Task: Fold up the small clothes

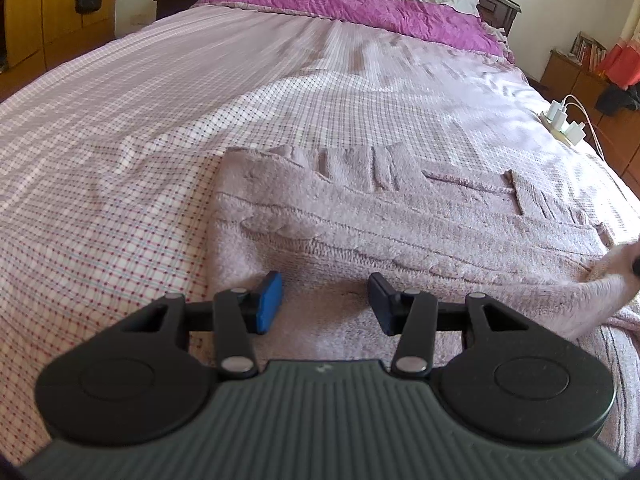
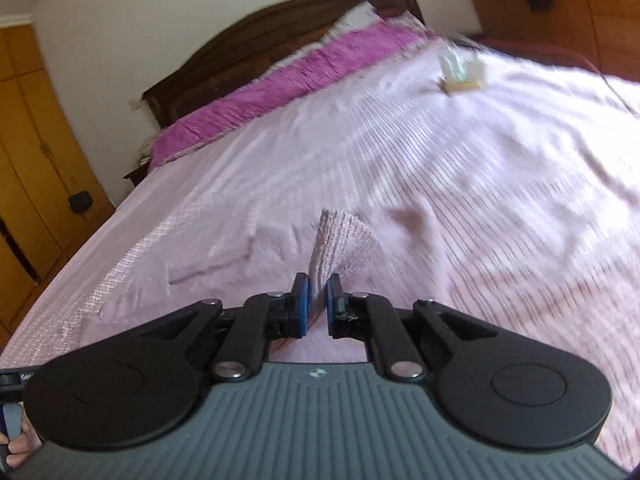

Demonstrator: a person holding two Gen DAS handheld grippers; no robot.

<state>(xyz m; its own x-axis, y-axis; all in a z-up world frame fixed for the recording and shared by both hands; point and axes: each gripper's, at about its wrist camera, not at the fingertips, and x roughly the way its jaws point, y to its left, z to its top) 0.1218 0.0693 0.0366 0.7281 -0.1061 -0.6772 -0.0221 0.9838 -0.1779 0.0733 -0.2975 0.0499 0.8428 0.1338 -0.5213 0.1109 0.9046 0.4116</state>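
A pale pink knitted sweater (image 1: 400, 216) lies spread flat on the checked bed sheet (image 1: 120, 160). My left gripper (image 1: 324, 292) hovers low over its near left part, open, with its blue pads apart and only flat knit beneath them. My right gripper (image 2: 318, 296) is shut on a ribbed corner of the sweater (image 2: 344, 236), which stands up in a peak from the pads. In the left wrist view that lifted corner (image 1: 612, 284) shows blurred at the right edge. The rest of the sweater (image 2: 224, 256) lies to the left in the right wrist view.
A power strip with white chargers (image 1: 566, 122) and cables sits near the bed's right edge, also blurred in the right wrist view (image 2: 460, 74). A purple quilt (image 1: 360, 4) lies folded at the dark headboard. Wooden wardrobes (image 1: 48, 8) stand to the left.
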